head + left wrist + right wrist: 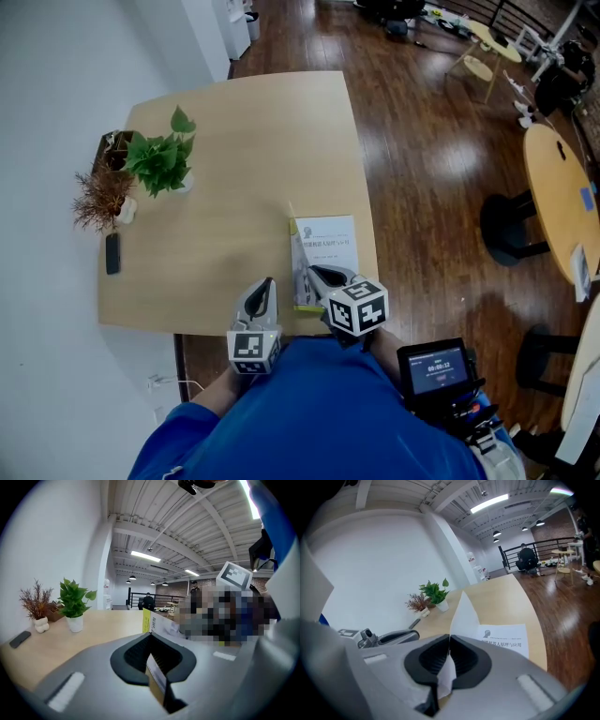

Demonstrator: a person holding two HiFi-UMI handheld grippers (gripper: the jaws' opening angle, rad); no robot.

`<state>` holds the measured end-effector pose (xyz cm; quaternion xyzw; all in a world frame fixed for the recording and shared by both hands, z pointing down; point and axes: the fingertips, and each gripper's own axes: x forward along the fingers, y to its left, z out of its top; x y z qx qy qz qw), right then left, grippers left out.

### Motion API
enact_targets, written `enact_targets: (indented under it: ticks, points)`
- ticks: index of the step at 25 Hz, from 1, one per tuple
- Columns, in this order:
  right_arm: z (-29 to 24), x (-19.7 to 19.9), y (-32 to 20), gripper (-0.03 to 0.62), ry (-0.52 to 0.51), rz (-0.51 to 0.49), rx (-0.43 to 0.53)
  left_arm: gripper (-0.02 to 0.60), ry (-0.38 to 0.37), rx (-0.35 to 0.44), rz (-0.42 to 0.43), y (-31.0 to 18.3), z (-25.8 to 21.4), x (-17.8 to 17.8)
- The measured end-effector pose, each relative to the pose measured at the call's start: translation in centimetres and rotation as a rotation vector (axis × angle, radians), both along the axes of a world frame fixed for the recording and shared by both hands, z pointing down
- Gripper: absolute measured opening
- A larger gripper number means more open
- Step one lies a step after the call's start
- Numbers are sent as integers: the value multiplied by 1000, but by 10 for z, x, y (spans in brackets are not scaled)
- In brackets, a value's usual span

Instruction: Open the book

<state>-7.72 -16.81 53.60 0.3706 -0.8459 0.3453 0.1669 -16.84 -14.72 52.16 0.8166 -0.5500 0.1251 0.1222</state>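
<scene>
Just beyond the person's blue shirt (pixel 328 412), both grippers reach over the worktop's (pixel 244 159) near edge. The left gripper's (pixel 267 283) fingers pinch the book's (pixel 328 246) yellow-edged cover (pixel 157 677). The right gripper's (pixel 312 273) fingers pinch one white page (pixel 464 616), held upright. The book lies near the worktop's near right corner. A potted plant (pixel 161 159), a dried sprig (pixel 101 199) and a dark phone (pixel 112 253) sit well apart at the left edge. Only the right gripper view shows the printed title page (pixel 506 639) lying flat.

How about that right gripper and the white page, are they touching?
Touching. In the right gripper view, the right gripper clamps the raised white page between shut jaws.
</scene>
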Motion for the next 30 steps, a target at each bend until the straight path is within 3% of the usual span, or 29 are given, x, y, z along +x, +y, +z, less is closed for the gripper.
enact_targets:
  ticks: [11,25,30]
  points:
    - [-7,-32,0,8,-23,-30,-13,8,8,12,-68,8,-9,-25]
    - [-7,-50,1,10,-74,-127,-38,8,-31,17,-268,27,-24,-44]
    - [-3,-65,2,11,-66,-124,-36,8,-47,4,-276,29,-20,-61]
